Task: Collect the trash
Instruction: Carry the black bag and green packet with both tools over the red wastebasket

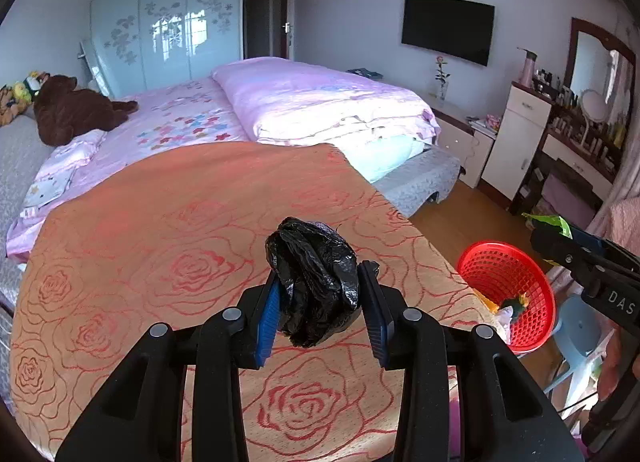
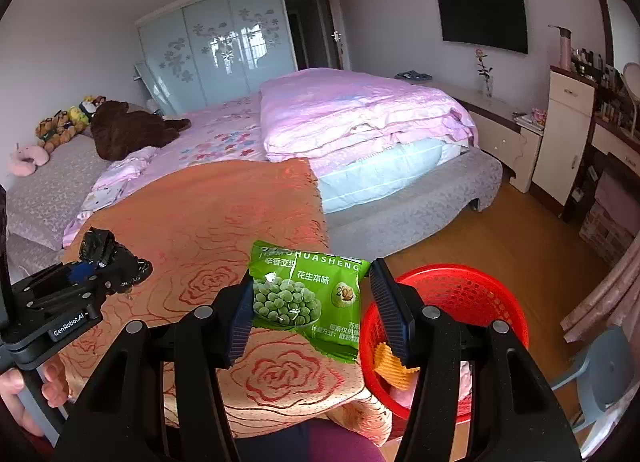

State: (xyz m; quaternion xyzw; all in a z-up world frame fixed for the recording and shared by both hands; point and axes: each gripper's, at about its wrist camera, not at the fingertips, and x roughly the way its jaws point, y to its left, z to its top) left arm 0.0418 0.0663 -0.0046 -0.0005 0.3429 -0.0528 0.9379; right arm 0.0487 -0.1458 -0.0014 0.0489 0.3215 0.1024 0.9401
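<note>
A crumpled black plastic bag [image 1: 312, 254] is pinched between the blue pads of my left gripper [image 1: 322, 290], a little above the orange rose-patterned cloth [image 1: 160, 246]. My right gripper [image 2: 313, 278] is shut on a green pea-snack packet [image 2: 304, 298], held above the cloth's right edge, close to the red mesh basket [image 2: 460, 294]. The left wrist view shows the basket [image 1: 504, 282] past the cloth's right corner, with the right gripper [image 1: 554, 236] and the green packet [image 1: 550, 222] above it. In the right wrist view the left gripper [image 2: 116, 262] and the black bag [image 2: 98, 246] are at the far left.
The basket holds a yellow wrapper [image 2: 390, 362] and other scraps. A bed with pink bedding [image 1: 320, 102] lies beyond the cloth. A blue stool [image 2: 600, 374] stands right of the basket on the wood floor. Cabinets and a dresser [image 1: 520, 134] line the right wall.
</note>
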